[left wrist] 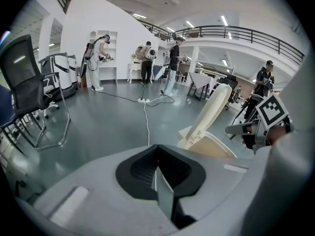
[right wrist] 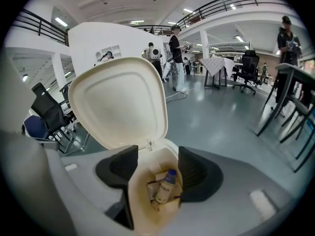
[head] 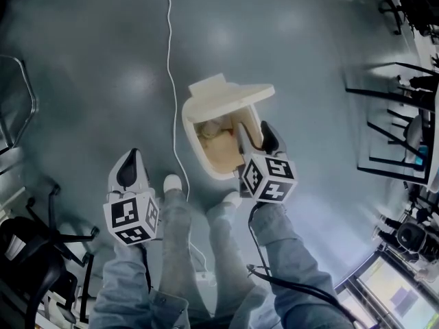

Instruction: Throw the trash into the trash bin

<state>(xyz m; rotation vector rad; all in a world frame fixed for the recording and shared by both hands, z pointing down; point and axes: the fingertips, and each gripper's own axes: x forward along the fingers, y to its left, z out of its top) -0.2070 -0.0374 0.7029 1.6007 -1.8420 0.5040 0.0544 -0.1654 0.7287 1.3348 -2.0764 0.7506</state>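
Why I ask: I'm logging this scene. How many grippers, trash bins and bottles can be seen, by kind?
Grippers: 2 (left gripper, right gripper)
Trash bin: 1
Bottle, lying inside the bin: 1
Total: 4

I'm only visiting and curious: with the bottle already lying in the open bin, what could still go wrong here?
Two things, perhaps. The right gripper hangs open just above the bin, with the raised lid close by. If the lid drops, it could strike the gripper. Also, a white cable runs along the floor past the person's shoe, so a step back might catch it.
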